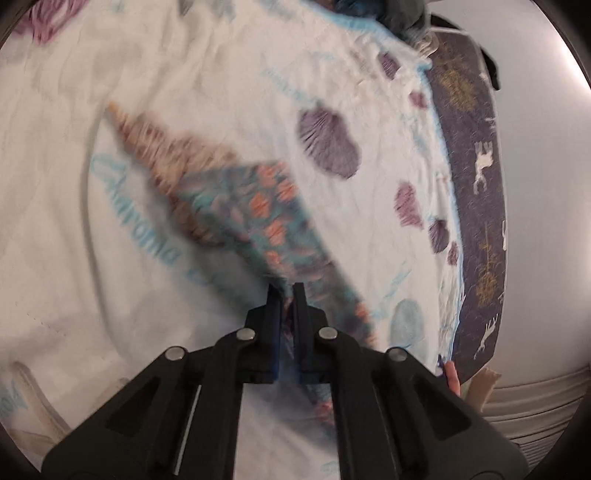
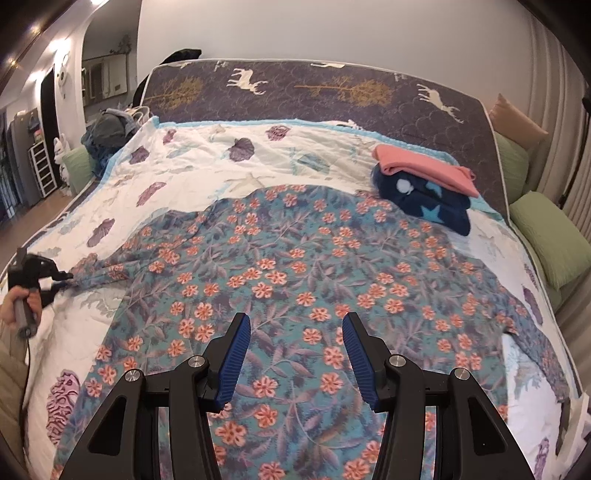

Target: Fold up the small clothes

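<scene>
Teal cotton garment with orange flower print [image 2: 295, 280] lies spread flat on white shell-print quilt [image 2: 192, 173], long axis running across bed.

Left gripper [image 1: 286, 291] pinches its sleeve end [image 2: 88, 271], far off to left.

Right gripper [image 2: 295, 354] hovers over garment body, fingers spread, holding nothing (nearer to opposite sleeve).

Likely next: fold left sleeve inward toward centre.

Bed [image 2: 495, 173] under a white seashell-print quilt [image 2: 192, 173], against a plain pale wall [image 2: 332, 29]. Purple deer-patterned mattress [image 2: 314, 99] at the far edge. Green cushions [image 2: 550, 236] to the right. Wooden floor [image 2: 40, 210], white shelf rack [image 2: 42, 168] and ceiling lights [image 2: 37, 27] off left.
</scene>
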### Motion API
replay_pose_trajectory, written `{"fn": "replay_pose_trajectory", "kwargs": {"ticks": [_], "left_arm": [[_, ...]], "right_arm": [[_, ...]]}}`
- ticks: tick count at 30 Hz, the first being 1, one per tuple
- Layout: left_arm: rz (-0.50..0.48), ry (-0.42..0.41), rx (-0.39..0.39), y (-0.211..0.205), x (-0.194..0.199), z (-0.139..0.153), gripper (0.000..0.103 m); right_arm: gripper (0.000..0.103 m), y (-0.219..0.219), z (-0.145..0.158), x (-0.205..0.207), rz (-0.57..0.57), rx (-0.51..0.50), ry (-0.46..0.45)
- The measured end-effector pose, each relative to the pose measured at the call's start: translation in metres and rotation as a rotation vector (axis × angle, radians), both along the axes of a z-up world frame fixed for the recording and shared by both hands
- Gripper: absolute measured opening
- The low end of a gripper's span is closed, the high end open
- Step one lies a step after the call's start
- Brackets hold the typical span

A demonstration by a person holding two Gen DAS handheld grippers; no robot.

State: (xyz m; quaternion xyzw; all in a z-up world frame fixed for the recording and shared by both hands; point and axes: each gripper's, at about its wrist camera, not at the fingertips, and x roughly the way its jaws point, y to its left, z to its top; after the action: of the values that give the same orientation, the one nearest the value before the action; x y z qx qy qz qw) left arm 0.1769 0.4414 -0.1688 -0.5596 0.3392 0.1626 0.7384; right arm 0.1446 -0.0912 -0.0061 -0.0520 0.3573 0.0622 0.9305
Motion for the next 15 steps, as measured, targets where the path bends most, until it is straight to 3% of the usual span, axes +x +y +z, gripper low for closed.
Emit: {"fn": "replay_pose_trajectory", "kwargs": {"ticks": [3,6,9,12,15], "left_arm": [[-0.057,-0.086,0.175,-0.028,0.022,0.055,0.006],[-0.231,-0.238,0.345,-0.097,0.039,0.128,0.006],[-0.444,-0.386,0.484,-0.193,0.053,0.189,0.006],[-0.702,-0.511,0.567,-0.303,0.055,0.221,0.006],[-0.907,-0.56,0.633,-0.398,0.049,0.217,0.006]], "right_arm": [[0.053,-0.006,-0.002,0.001,-0.003,-0.002,-0.004],[0.053,-0.021,-0.001,0.002,-0.025,0.012,-0.008],[0.053,-0.041,0.002,-0.001,-0.063,0.04,-0.015],[0.053,-0.062,0.004,-0.006,-0.104,0.06,-0.028],[0.053,-0.092,0.001,-0.012,-0.171,0.081,-0.03]]}}
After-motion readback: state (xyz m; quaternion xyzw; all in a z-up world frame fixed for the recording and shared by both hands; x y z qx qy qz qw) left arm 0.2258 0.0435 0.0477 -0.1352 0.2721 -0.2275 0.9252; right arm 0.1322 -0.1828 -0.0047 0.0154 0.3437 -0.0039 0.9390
